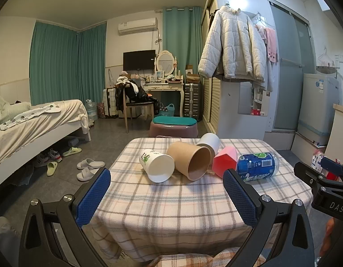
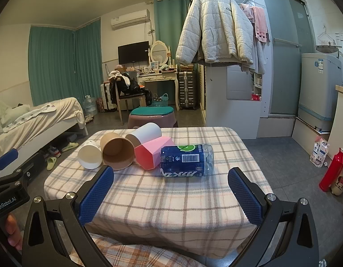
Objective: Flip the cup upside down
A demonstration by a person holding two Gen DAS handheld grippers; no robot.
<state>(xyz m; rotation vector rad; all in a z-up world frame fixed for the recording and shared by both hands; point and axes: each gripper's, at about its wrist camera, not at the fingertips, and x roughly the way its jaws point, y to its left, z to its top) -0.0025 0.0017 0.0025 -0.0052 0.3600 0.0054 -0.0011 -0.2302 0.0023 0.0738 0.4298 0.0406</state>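
Checked cloth covers the worktop [image 1: 171,204] ahead of my left tongs [image 1: 167,197] and right tongs [image 2: 171,195], both spread wide, gripping nothing. Beyond them lie a brown cup [image 1: 190,161], white cups and a blue-labelled bottle [image 2: 187,160] with barcode. "GenRobot.AI" marks the left rig.

Near tablecloth [image 1: 171,200] bare; cups [image 1: 189,160] crowded, touching.
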